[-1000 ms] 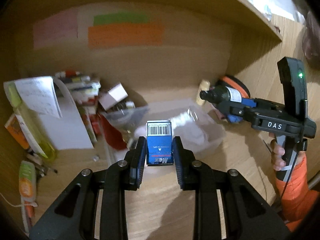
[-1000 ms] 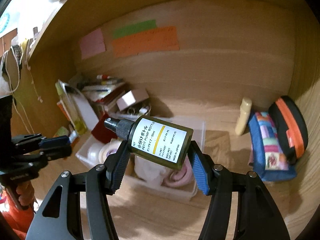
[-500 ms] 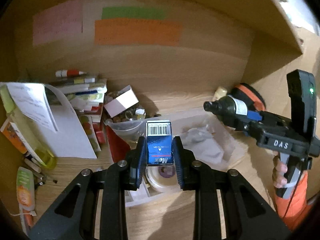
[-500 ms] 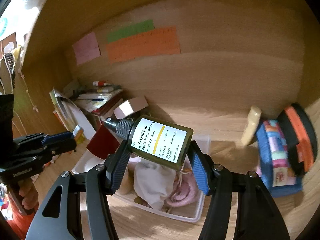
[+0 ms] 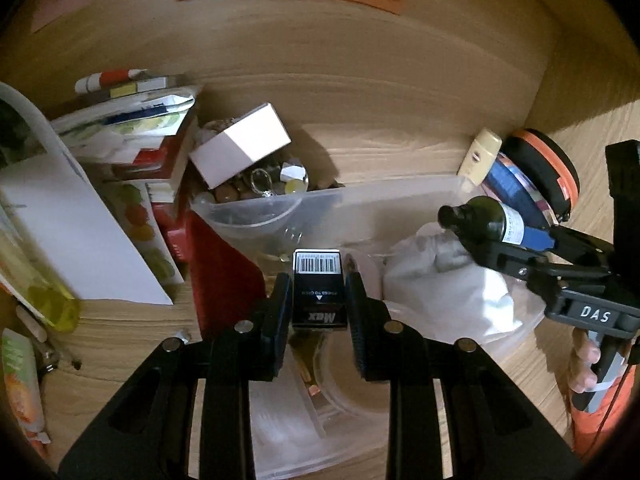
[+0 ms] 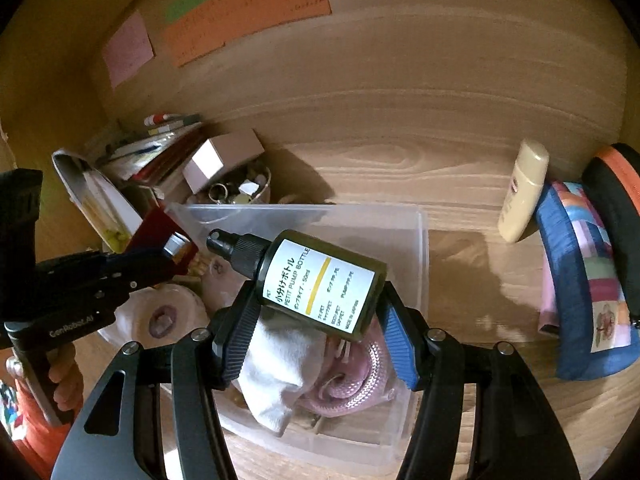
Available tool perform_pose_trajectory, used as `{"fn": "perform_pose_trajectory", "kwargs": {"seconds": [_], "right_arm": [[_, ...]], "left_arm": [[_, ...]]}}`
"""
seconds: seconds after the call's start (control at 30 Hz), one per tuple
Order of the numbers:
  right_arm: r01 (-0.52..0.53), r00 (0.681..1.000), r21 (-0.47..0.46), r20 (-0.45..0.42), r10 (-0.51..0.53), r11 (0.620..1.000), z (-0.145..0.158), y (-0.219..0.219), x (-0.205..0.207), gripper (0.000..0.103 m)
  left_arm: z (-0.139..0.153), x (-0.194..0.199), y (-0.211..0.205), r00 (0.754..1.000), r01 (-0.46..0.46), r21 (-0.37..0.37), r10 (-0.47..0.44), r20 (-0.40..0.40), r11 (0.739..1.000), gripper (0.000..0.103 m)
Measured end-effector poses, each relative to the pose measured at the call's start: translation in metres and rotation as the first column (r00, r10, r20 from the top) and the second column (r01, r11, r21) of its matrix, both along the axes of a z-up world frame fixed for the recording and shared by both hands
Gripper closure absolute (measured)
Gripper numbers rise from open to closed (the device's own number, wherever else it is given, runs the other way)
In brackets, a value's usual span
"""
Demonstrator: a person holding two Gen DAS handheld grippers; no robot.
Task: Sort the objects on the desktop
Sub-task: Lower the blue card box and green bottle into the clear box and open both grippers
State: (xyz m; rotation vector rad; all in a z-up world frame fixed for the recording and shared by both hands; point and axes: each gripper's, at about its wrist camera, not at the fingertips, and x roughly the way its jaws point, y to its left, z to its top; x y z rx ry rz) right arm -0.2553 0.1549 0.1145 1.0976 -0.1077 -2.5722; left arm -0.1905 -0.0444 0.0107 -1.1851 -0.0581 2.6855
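Observation:
My left gripper (image 5: pixel 318 300) is shut on a small blue staple box (image 5: pixel 318 288) with a barcode and holds it above the left part of a clear plastic bin (image 5: pixel 400 196). My right gripper (image 6: pixel 316 312) is shut on a dark green pump bottle (image 6: pixel 320 284) with a white label, lying sideways, above the same bin (image 6: pixel 416 248). The bottle also shows in the left wrist view (image 5: pixel 484 220). The bin holds a tape roll (image 6: pixel 160 316), a white cloth (image 6: pixel 280 364) and a pink cord (image 6: pixel 360 376).
Books and papers (image 5: pixel 120 132) are stacked at the left, with a white box (image 5: pixel 240 144) on a bowl of trinkets (image 5: pixel 260 184). A cream tube (image 6: pixel 524 188), a patchwork pouch (image 6: pixel 584 280) and an orange-rimmed black case (image 6: pixel 616 208) lean at the right. Coloured notes (image 6: pixel 244 12) hang on the back wall.
Both grippers have moved forward and lower over the clear bin, still holding the staple box and the bottle. The bin's contents now lie right under them.

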Motion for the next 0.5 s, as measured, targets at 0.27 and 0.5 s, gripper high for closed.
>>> {"fn": "perform_pose_trajectory", "kwargs": {"seconds": [0.27, 0.5], "right_arm": [[-0.047, 0.999, 0.072, 0.026, 0.046, 0.996, -0.012, -0.018, 0.002, 0.047], [-0.036, 0.999, 0.078, 0.013, 0.035, 0.996, -0.008, -0.019, 0.007, 0.020]], "left_arm": [[0.001, 0.004, -0.003, 1.000, 0.007, 0.019, -0.007, 0.002, 1.000, 0.076], [0.009, 0.009, 0.000, 0.999, 0.010, 0.015, -0.009, -0.035, 1.000, 0.060]]}}
